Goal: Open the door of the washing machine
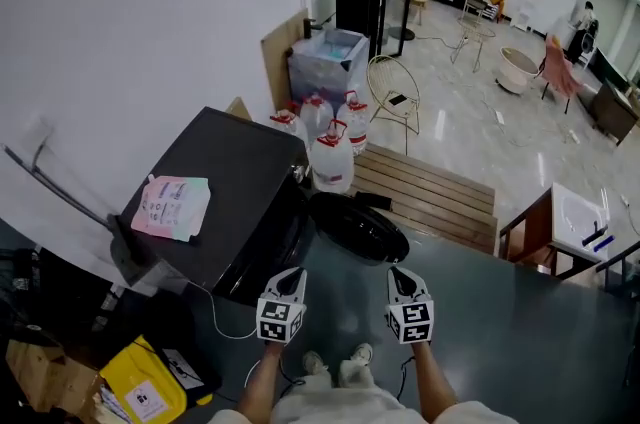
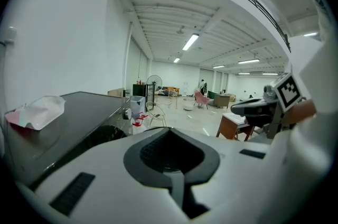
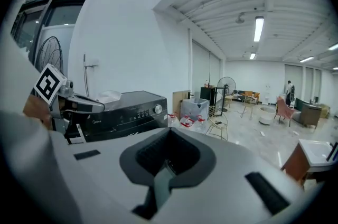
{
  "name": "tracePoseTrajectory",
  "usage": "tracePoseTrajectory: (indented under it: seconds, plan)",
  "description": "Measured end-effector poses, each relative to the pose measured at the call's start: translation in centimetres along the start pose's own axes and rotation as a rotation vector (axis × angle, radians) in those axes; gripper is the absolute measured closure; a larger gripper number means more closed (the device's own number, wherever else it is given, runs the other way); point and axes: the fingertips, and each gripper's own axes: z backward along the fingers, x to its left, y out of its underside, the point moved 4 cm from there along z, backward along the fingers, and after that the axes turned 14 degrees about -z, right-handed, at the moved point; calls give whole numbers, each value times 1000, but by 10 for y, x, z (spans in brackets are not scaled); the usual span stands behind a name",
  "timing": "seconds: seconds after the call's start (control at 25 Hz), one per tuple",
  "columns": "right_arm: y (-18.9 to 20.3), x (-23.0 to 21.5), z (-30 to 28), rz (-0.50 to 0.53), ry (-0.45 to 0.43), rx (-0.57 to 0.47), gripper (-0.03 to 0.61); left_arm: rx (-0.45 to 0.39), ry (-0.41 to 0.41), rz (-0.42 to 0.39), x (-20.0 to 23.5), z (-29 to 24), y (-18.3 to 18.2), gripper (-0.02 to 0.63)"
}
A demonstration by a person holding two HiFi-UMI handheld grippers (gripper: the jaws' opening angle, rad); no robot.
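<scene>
You hold your left claw (image 1: 291,277) and your right claw (image 1: 400,276) side by side in front of you. Each is pressed together, with nothing between its jaws. The washing machine (image 1: 215,192) stands at your left, and its round door (image 1: 360,228) is swung out from the front, apart from the 2 claws. I judge the opening step is done; next, only keep clear of the door.

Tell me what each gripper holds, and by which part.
Nothing is held. The left gripper and right gripper both have jaws shut with nothing between them.
</scene>
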Motion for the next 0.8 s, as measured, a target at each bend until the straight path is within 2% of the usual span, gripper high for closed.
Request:
tracePoseTrajectory:
  seconds: [0.28, 0.8]
  plan:
    - [-16, 7, 37, 1, 13, -31, 580, -19, -6, -20, -9, 34, -20, 606]
    - [-11, 5, 76, 18, 28, -41, 580, -31, -32, -13, -21, 64, -22, 606]
